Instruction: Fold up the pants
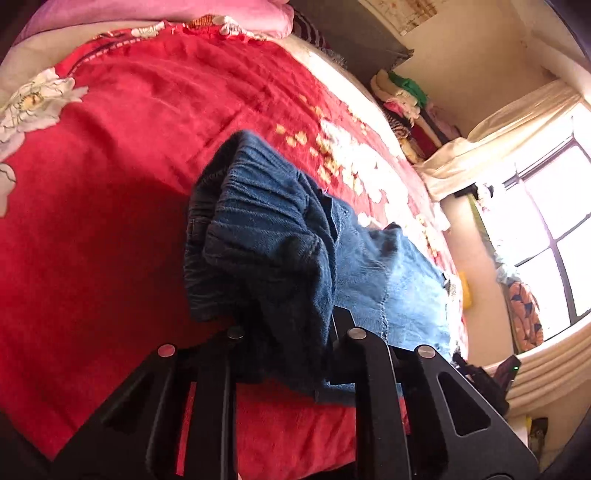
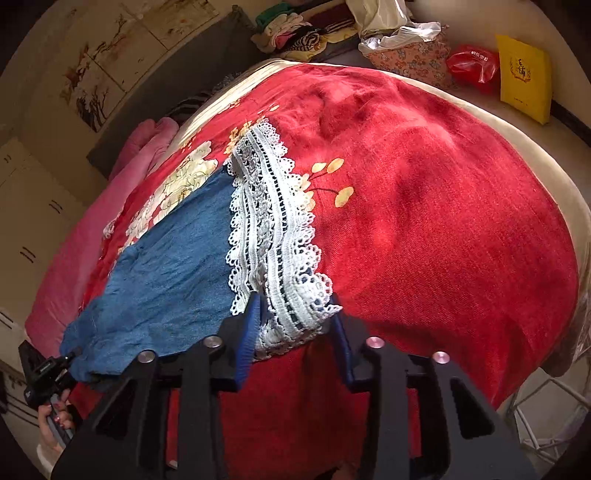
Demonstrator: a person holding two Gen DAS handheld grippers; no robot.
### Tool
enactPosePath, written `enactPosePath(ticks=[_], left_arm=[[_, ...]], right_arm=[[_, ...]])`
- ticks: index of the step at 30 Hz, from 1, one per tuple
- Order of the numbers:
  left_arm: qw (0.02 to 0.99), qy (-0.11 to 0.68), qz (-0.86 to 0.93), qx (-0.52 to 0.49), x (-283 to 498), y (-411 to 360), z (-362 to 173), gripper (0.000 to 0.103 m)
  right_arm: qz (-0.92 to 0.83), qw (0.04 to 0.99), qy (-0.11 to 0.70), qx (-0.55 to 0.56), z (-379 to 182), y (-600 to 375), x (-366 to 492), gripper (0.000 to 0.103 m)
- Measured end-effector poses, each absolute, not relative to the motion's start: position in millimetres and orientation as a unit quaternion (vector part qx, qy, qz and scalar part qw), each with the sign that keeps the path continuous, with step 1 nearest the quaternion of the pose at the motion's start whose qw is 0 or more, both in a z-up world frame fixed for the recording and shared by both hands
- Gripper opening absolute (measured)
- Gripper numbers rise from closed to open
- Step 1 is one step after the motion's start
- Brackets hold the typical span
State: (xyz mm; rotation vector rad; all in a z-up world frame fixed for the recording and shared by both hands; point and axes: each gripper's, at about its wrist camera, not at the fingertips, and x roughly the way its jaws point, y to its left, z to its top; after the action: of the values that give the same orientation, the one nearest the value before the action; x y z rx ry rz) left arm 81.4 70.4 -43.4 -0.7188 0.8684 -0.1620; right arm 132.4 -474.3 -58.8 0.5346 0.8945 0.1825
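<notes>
Blue denim pants [image 2: 173, 273] with a white lace hem [image 2: 269, 229] lie stretched across a red flowered blanket [image 2: 424, 221] on a bed. My right gripper [image 2: 295, 319] is shut on the lace hem, which bunches between its blue pads [image 2: 251, 321]. In the left wrist view the elastic waistband end of the pants [image 1: 273, 229] is gathered and lifted off the blanket [image 1: 110, 184], and my left gripper [image 1: 291, 328] is shut on that denim. The left gripper [image 2: 48, 369] and the hand [image 2: 55, 417] holding it also show at the lower left of the right wrist view.
A pink quilt [image 1: 207, 14] lies at the bed's head. Piled clothes [image 2: 291, 33], a red bag [image 2: 469, 66] and a yellow packet [image 2: 524, 81] sit beyond the bed's far edge. A bright window [image 1: 554, 229] is to the right in the left wrist view.
</notes>
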Motion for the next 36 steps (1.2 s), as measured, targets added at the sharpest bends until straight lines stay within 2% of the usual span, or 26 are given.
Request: enactPosePath(ticks=[3,7,11,13,17,21,23,30,36], left_arm=[[0.837,0.413,-0.085,-0.348,76,78,-47,0.012],[0.833,0.427,-0.079,-0.342,75,79,-62,0.015],[0.817,0.429,-0.089,-0.375,75,87,-71,0.020],[0.821,0.425,-0.094,-0.369,73,87,-65,0.027],[0.829,0.417,-0.095,-0.361,61,87,-50,0.047],[0.841,0.404,-0.089,-0.349,46,92,-30,0.060],[0.861,0.392,-0.059,-0.318,36,93,-14,0.071],[0.906,0.348,-0.080,-0.229,38,58,38,0.081],[0.895,0.388,-0.139,-0.169,108,-7,29,0.081]], right_arm=[[0.098,0.863,0.404,0.287,-56,-488,123,0.018],[0.100,0.866,0.404,0.277,-57,-485,118,0.019],[0.102,0.860,0.420,0.271,-67,-477,120,0.033],[0.105,0.860,0.418,0.273,-63,-477,117,0.050],[0.078,0.883,0.391,0.248,-42,-483,102,0.056],[0.063,0.904,0.357,0.227,-22,-486,88,0.061],[0.078,0.908,0.349,0.220,-16,-479,86,0.061],[0.153,0.907,0.360,0.156,-8,-414,108,0.066],[0.218,0.890,0.384,0.109,-9,-350,141,0.071]])
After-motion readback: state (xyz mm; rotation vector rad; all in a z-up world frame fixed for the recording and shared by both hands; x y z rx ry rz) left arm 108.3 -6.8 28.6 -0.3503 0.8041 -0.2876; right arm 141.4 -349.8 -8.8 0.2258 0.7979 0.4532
